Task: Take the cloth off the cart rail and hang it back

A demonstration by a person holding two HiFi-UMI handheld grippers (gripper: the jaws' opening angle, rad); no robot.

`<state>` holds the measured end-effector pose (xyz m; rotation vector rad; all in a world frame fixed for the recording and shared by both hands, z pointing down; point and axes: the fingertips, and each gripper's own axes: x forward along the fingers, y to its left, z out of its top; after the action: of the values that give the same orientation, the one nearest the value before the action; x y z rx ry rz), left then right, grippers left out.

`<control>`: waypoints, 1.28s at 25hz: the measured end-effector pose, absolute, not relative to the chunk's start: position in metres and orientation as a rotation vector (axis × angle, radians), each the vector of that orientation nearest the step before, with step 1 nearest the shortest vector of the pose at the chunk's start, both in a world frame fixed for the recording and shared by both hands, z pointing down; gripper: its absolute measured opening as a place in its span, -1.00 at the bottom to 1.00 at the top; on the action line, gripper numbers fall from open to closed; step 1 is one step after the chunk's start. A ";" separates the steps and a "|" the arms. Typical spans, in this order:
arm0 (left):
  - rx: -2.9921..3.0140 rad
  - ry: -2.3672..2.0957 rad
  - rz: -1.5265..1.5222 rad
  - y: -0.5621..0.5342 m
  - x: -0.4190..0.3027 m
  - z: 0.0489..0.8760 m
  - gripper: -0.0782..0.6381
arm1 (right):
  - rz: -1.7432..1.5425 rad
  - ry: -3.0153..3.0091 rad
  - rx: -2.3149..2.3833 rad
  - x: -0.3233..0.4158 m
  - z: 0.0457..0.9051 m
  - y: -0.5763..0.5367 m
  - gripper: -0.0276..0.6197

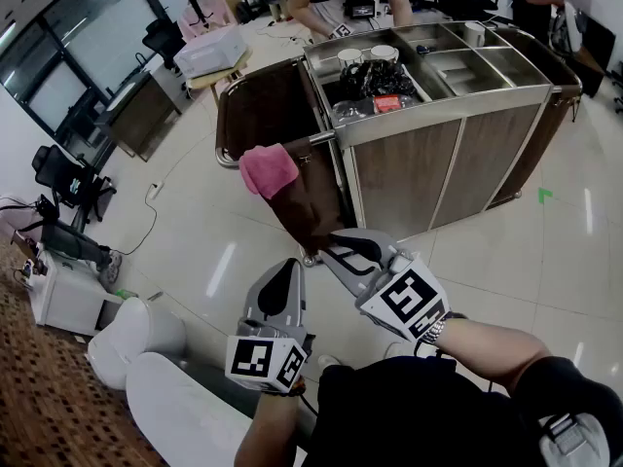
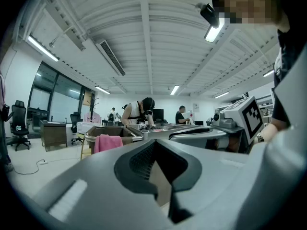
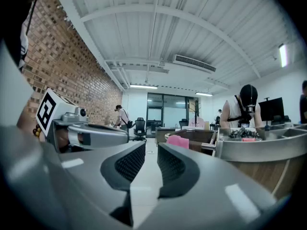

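On glossy pale floor [image 1: 224, 261] — steel cart [image 1: 458, 154], pink cloth [image 1: 269, 169] over its rail [image 1: 321, 138].

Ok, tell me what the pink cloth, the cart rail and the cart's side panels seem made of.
Pink cloth: soft matte fabric, perhaps microfibre; it hangs in limp folds.
Cart rail: polished metal tube, judging by its bright glints.
Side panels: brown wood-look board, possibly laminate; even colour, dull sheen.

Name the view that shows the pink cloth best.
The head view: the pink cloth hangs over the cart rail, large and unobstructed. The left gripper view shows it small and distant; the right gripper view likewise.
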<state>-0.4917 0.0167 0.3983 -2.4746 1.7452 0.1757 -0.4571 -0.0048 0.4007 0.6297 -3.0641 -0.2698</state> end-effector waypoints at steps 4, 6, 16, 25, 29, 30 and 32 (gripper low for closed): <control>-2.472 1.756 0.174 0.002 -0.501 0.402 -0.77 | -0.213 -3.050 0.643 -0.466 0.410 -0.030 -0.60; -2.474 1.755 0.175 -0.007 -0.507 0.403 -0.77 | -0.185 -3.041 0.649 -0.473 0.416 -0.043 -0.58; -2.532 1.721 0.179 -0.064 -0.569 0.408 -0.77 | -0.114 -2.948 0.709 -0.542 0.433 -0.106 -0.45; -2.615 1.705 0.191 -0.131 -0.643 0.423 -0.77 | -0.015 -2.823 0.829 -0.605 0.463 -0.190 -0.31; -2.652 1.700 0.187 -0.157 -0.669 0.430 -0.77 | 0.050 -2.789 0.866 -0.626 0.478 -0.226 -0.27; -2.659 1.699 0.187 -0.163 -0.674 0.432 -0.77 | 0.062 -2.780 0.874 -0.630 0.481 -0.233 -0.27; -2.670 1.698 0.187 -0.171 -0.683 0.436 -0.77 | 0.083 -2.762 0.892 -0.636 0.488 -0.245 -0.24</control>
<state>-0.6833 -0.1713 0.4357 -2.6703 1.6979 0.1875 -0.6363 -0.2453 0.4880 0.8924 -2.7616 0.0830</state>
